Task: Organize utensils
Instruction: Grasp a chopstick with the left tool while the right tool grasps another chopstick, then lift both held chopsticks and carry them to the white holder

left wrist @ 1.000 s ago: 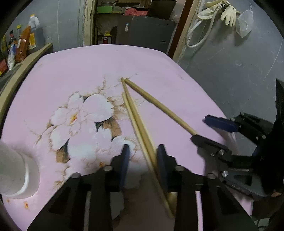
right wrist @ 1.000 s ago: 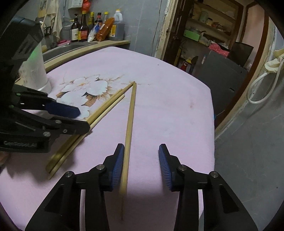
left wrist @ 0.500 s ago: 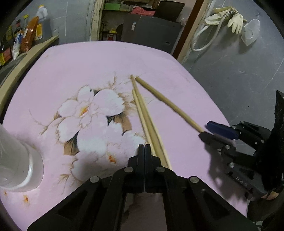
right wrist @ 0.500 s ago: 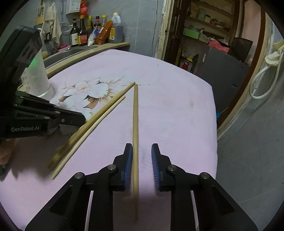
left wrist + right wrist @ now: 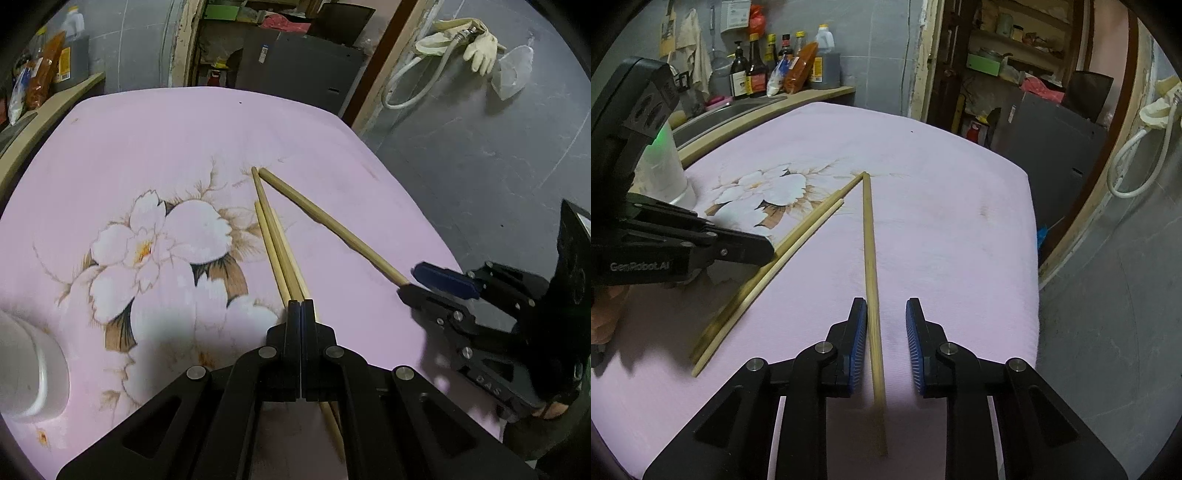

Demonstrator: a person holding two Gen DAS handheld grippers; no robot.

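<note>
Left gripper point(image 5: 301, 306) is sitting with jaws pressed together over the paired chopsticks point(image 5: 279, 243) on the pink surface point(image 5: 166, 147); right gripper point(image 5: 885, 325) is straddling the single chopstick point(image 5: 870, 251), jaws apart, gripping nothing.

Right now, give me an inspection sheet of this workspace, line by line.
Surface: pink floral tablecloth, flat.
Job's things: single chopstick lying between the right fingers; chopstick pair side by side.
Clutter: white cup at the left edge.
Grippers: left gripper shut, above the pair, nothing seen between the fingers; right gripper open, straddling the single chopstick.
Cables: white hose on the wall.
Surroundings: sauce bottles by a sink, rubber gloves, shelves.
</note>
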